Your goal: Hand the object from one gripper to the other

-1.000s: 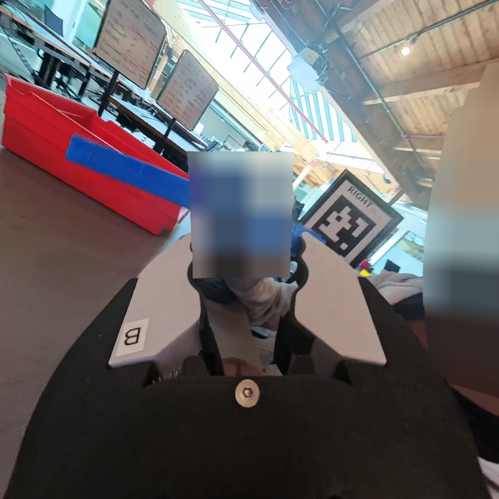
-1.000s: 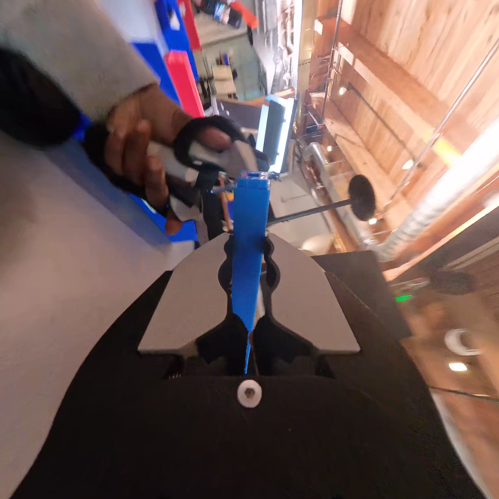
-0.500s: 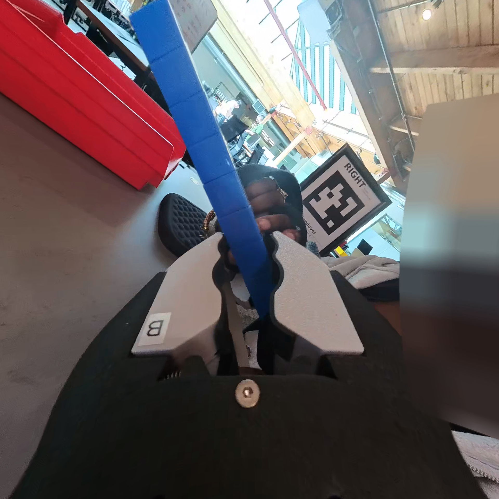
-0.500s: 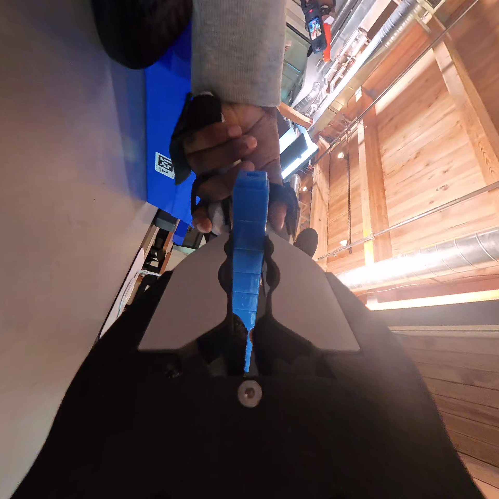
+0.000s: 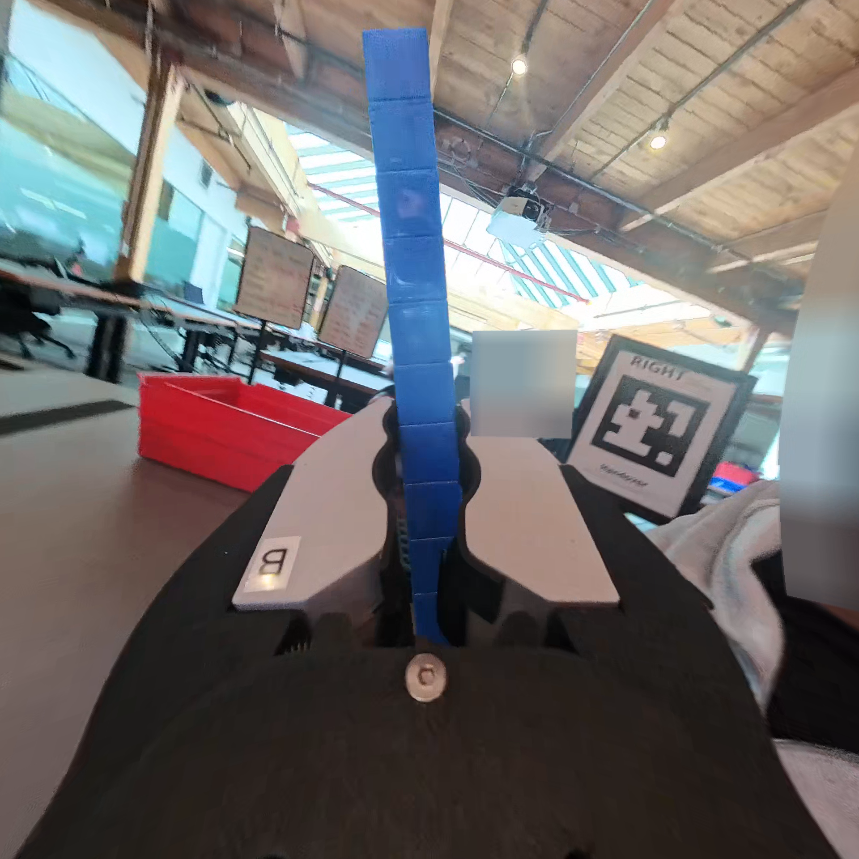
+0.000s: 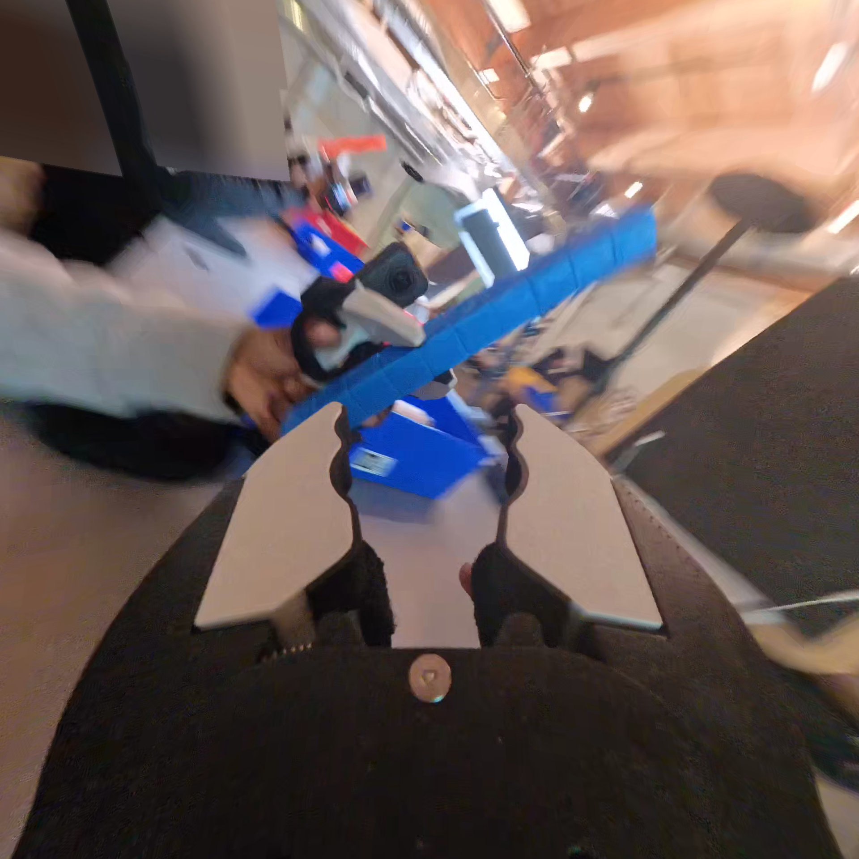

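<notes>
left gripper point(image 5: 426, 420) fingers clamped low on blue bar point(image 5: 413, 279), standing tall above worktop point(image 5: 93, 534) | right gripper point(image 6: 427, 418) fingers wide, empty | risk: long overhang levering bar loose; swing toward red bin point(image 5: 223, 418)

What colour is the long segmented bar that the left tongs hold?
Blue. The long segmented bar shows best in the left wrist view, clamped in the left tongs.

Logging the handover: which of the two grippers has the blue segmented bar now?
The left gripper: it is shut on the blue segmented bar. The right gripper is open and empty, apart from the bar.
</notes>
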`<move>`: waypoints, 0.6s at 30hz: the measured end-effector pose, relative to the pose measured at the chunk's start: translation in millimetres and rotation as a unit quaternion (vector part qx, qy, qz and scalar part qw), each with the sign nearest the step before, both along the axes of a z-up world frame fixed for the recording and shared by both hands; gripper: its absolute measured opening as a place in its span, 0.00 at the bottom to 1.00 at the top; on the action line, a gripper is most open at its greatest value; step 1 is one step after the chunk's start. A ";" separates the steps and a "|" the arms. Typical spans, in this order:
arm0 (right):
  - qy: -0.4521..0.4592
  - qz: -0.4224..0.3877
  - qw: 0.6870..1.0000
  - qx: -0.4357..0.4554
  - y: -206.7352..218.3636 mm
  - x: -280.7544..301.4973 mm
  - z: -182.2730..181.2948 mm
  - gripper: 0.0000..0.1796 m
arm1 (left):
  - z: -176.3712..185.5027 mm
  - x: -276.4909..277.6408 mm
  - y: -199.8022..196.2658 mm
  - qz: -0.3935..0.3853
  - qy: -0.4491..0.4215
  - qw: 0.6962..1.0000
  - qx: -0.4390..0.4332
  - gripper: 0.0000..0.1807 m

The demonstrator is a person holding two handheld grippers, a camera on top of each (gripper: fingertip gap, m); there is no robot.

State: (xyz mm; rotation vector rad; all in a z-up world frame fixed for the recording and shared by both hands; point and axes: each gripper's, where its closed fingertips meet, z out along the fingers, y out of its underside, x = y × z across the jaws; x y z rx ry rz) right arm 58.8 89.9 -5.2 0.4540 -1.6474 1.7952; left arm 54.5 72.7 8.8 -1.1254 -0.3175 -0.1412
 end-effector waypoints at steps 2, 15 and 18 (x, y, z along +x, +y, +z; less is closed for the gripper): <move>-0.211 0.114 0.971 -0.028 2.0 -2.6 4.5 0.39 | -2.6 2.3 4.6 0.026 0.048 0.998 -0.017 0.12; -0.440 0.290 0.848 -0.048 1.9 5.7 6.8 0.12 | -38.1 13.5 45.2 0.005 0.084 0.992 -0.098 0.12; -0.410 0.266 0.872 -0.025 2.6 5.8 1.8 0.12 | -36.5 8.7 40.8 0.031 0.089 0.989 -0.113 0.22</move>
